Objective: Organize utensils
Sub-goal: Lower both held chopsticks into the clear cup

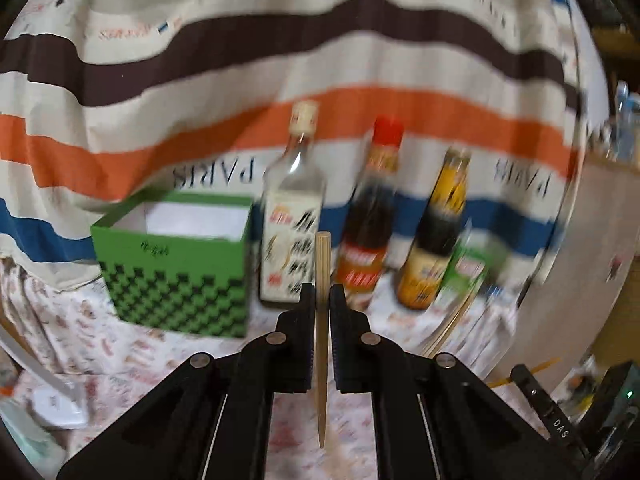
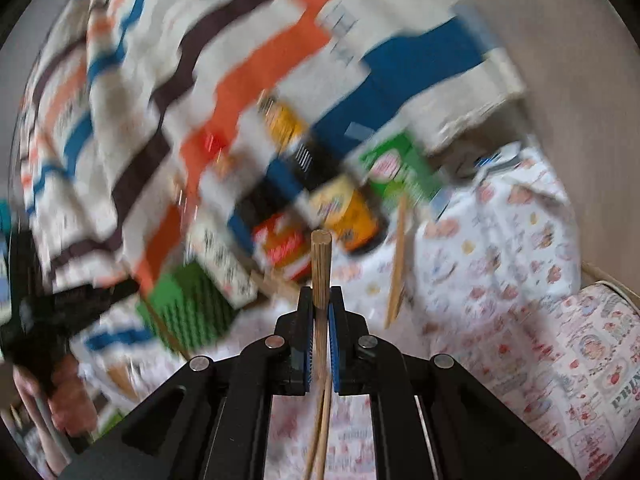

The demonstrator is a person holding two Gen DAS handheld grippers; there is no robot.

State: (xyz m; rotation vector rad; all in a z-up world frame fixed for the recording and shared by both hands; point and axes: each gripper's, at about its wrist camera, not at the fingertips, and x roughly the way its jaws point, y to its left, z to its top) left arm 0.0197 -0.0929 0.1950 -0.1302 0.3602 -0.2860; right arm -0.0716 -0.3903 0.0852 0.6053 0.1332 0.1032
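A striped cloth (image 1: 280, 60) hangs behind; both grippers — left gripper (image 1: 322, 300), right gripper (image 2: 321, 300) — clamp a chopstick (image 1: 322, 280) upright. Left of the jaws stands the green box (image 1: 176, 264); the thin stick could twist loose mid-carry.

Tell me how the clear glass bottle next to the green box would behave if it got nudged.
The clear glass bottle stands tall and narrow, so it would probably tip rather than slide. It looks largely empty in its upper part, so it is likely light. Being glass, it may break, and it could knock the red-capped bottle beside it.
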